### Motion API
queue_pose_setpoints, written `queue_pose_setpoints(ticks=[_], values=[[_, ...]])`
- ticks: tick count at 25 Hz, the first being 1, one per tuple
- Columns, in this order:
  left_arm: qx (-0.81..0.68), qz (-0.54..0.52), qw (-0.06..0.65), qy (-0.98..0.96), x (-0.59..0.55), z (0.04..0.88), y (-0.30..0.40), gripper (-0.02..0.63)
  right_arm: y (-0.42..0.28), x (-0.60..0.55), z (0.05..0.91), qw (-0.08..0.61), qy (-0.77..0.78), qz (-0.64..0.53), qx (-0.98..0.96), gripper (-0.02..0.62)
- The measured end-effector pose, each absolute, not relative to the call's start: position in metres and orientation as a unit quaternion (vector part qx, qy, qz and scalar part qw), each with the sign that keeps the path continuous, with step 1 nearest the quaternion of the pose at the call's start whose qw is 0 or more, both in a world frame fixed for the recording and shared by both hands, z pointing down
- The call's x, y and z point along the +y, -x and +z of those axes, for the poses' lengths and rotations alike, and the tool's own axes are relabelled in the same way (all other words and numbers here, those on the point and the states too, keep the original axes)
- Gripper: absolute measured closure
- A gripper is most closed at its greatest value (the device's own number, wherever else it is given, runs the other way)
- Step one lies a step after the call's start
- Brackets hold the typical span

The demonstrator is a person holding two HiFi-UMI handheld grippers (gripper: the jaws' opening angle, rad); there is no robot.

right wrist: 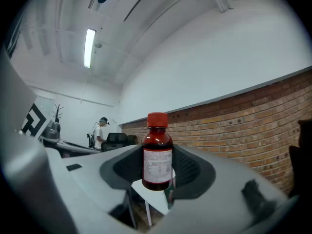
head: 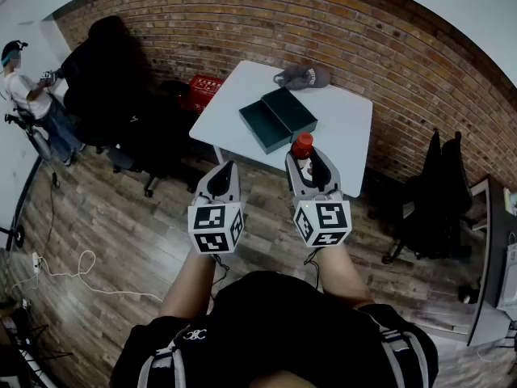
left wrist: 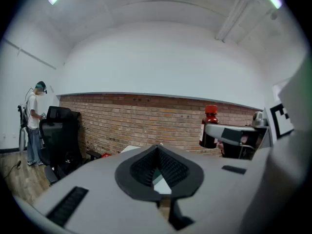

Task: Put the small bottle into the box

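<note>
**One bottle pinched upright, near the open box**

My right gripper (head: 311,164) clamps the small bottle (right wrist: 157,152) by its brown body, a pad on each side. The bottle stands upright, long axis vertical, red cap on top, label turned back toward the gripper, held in the air near the front edge of the white table (head: 339,128). My left gripper (head: 225,169) hangs alongside, jaws pressed together on nothing. Farther out on the table, the dark green box (head: 266,128) lies open, its two halves side by side, showing bare lining.
</note>
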State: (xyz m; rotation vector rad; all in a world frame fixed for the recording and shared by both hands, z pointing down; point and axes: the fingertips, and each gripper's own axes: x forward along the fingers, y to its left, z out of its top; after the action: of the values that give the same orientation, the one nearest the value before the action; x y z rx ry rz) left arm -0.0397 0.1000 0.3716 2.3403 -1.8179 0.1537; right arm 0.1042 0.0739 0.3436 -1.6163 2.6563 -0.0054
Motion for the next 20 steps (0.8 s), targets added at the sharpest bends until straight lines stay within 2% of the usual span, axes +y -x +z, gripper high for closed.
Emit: queue_pose_setpoints(ticks=[20], values=[[-0.593,0.051,0.077,-0.800,0.129,0.372,0.039,0.603,-0.086,0.110,0.340,0.025,0.516,0.009,0.856,0.394]])
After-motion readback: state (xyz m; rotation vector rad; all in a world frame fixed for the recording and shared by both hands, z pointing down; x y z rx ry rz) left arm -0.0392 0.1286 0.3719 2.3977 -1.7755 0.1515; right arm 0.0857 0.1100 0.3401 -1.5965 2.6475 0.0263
